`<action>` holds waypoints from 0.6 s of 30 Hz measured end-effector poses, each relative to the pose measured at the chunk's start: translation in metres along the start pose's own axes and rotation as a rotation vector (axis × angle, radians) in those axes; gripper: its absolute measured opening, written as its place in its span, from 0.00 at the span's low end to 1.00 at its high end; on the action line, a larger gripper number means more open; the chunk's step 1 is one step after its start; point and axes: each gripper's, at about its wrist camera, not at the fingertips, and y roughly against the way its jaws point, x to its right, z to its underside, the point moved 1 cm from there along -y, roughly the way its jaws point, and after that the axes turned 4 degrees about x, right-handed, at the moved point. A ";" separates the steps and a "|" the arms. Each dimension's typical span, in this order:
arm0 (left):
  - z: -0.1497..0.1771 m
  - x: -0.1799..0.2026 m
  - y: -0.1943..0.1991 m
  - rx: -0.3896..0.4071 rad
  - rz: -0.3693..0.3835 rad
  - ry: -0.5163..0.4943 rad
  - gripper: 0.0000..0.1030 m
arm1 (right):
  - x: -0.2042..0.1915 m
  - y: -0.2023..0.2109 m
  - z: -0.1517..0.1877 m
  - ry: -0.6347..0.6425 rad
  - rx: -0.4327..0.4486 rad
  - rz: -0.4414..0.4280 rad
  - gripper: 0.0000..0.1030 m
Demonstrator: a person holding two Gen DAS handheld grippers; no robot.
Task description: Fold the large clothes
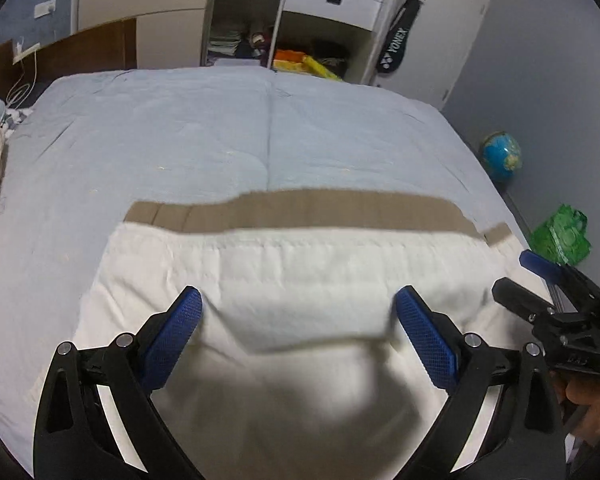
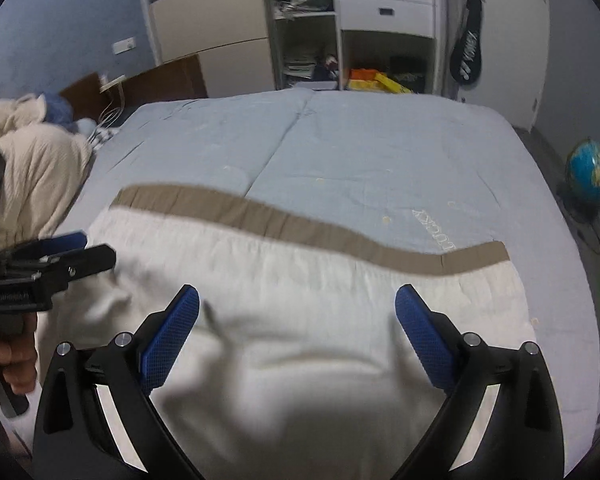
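A large cream-white garment (image 1: 300, 272) with a brown band (image 1: 300, 210) along its far edge lies spread on the light blue bed (image 1: 220, 128). It also shows in the right wrist view (image 2: 320, 288), with its brown band (image 2: 300, 228). My left gripper (image 1: 298, 312) is open and empty, hovering over the near part of the garment. My right gripper (image 2: 298, 312) is open and empty above the garment too. The right gripper shows at the right edge of the left wrist view (image 1: 540, 280); the left gripper shows at the left edge of the right wrist view (image 2: 60, 256).
A cream blanket pile (image 2: 32, 160) lies at the bed's left. An open wardrobe with shelves and drawers (image 1: 300, 20) stands behind the bed. A globe (image 1: 502, 156) and a green bag (image 1: 562, 236) sit on the floor to the right.
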 end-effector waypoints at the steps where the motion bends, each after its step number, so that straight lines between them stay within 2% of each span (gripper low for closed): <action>1: -0.004 -0.002 -0.006 -0.016 -0.022 0.003 0.92 | 0.003 -0.006 -0.003 -0.015 -0.011 0.012 0.91; 2: 0.001 -0.002 -0.009 -0.034 -0.049 0.001 0.93 | 0.007 -0.014 -0.008 -0.027 -0.033 0.027 0.91; 4: -0.002 -0.010 -0.034 -0.127 -0.092 0.005 0.94 | 0.017 -0.037 -0.010 -0.042 -0.108 0.077 0.91; 7: -0.005 -0.028 -0.054 -0.200 -0.041 0.073 0.95 | 0.043 -0.058 -0.006 -0.103 -0.174 0.063 0.91; 9: -0.006 -0.035 -0.053 -0.207 -0.004 0.102 0.94 | 0.057 -0.058 -0.007 -0.130 -0.174 0.059 0.91; 10: -0.007 -0.037 -0.051 -0.205 0.020 0.111 0.94 | 0.065 -0.056 -0.007 -0.143 -0.175 0.030 0.91; 11: -0.007 -0.041 -0.045 -0.189 0.055 0.118 0.94 | 0.073 -0.052 -0.007 -0.150 -0.172 0.028 0.91; 14: 0.007 -0.058 -0.034 -0.180 0.094 0.149 0.94 | 0.098 -0.036 0.007 -0.186 -0.171 0.044 0.91; 18: 0.037 -0.096 -0.010 -0.167 0.073 0.200 0.93 | 0.134 -0.013 0.039 -0.214 -0.178 0.112 0.91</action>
